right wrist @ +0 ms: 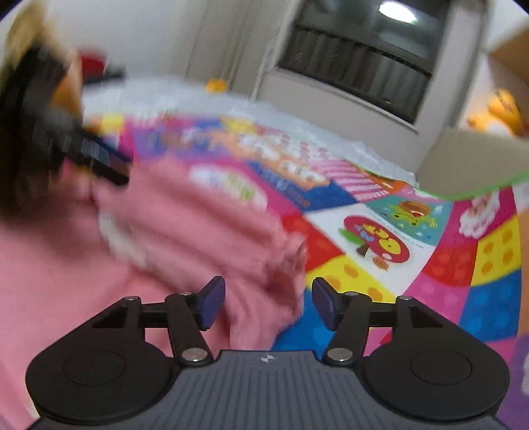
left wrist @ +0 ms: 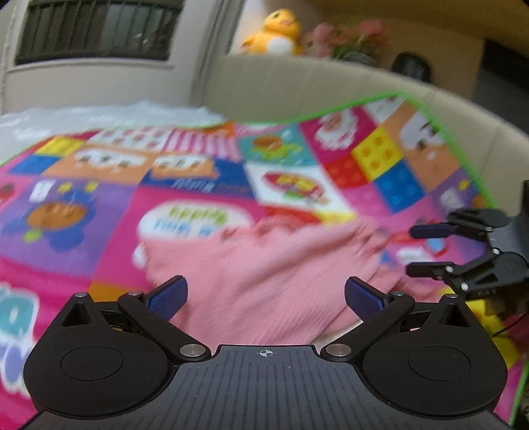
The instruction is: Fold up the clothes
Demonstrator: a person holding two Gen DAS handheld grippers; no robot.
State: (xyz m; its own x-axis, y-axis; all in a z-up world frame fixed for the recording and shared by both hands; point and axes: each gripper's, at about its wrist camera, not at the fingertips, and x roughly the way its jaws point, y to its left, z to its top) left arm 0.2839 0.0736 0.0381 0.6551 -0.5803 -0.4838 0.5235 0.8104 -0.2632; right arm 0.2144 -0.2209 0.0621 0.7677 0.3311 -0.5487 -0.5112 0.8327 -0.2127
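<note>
Pink garment [left wrist: 264, 274], ribbed and rumpled, lies heaped on the colourful play mat [left wrist: 198, 185], and it is the biggest soft thing within reach of both tools. That mat, patterned in bright squares with cartoon pictures and edged in green, covers the surface and runs up against a beige padded backrest [left wrist: 297, 82]. Behind it, a dark window with a railing [left wrist: 96, 29] sits in the pale wall. On the ledge above the backrest stands a yellow plush duck [left wrist: 274, 33], with some pink flowers [left wrist: 350, 36] just beside it.

Closer in, the left gripper [left wrist: 266, 296] hangs just over the near edge of the pink cloth with its blue-padded fingers spread wide, nothing caught between them. The right gripper [right wrist: 268, 302] is likewise spread apart, poised above the garment's right-hand edge where pink cloth meets the mat; no fabric is pinched in it. From the left wrist view its black fingers [left wrist: 429, 269] show at the far right, near the cloth's edge.

Both views are smeared with motion, so whether a white patch [right wrist: 115, 238] on the garment is trim or lining is hard to say.
</note>
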